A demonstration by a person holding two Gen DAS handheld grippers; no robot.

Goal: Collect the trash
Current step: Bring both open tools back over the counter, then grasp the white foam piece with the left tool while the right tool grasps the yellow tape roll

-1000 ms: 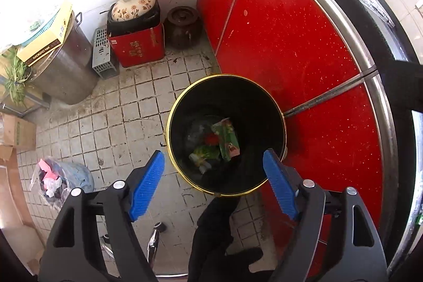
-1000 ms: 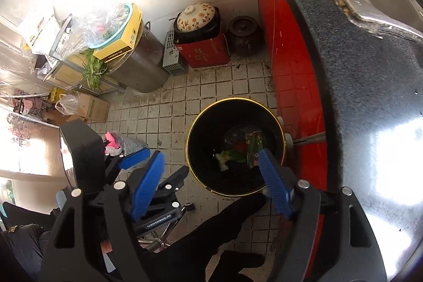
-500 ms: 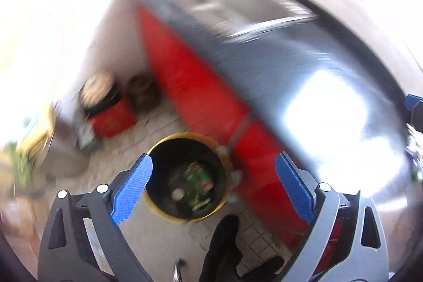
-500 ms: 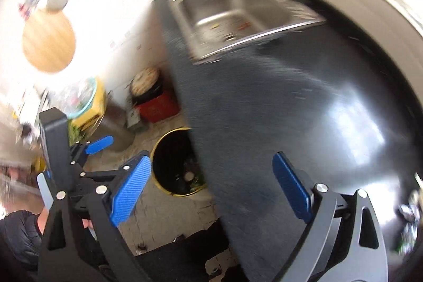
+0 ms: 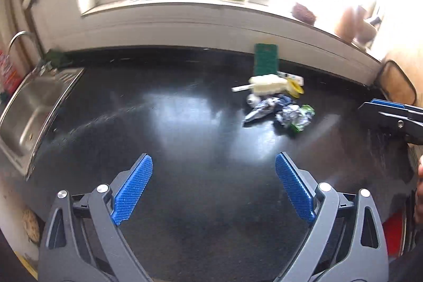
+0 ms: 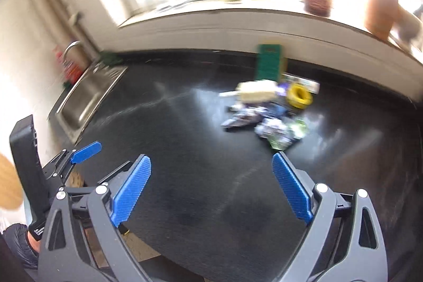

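Trash pile [image 5: 277, 103] is sitting on the black counter [image 5: 185, 136] near the back wall, right of the sink [image 5: 29, 112]. Left gripper [image 5: 213, 189] and right gripper [image 6: 211, 189] are both hovering wide open, fingers holding nothing.

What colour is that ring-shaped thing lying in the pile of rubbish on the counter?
Yellow. The ring shows best in the right wrist view, at the far edge of the pile.

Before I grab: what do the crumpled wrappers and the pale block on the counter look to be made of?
The crumpled wrappers look like thin metallised foil or plastic film: silvery, creased, glinting. The pale block looks matte and cream, possibly foam or a sponge; blur leaves that open. Both lie on the glossy black counter.
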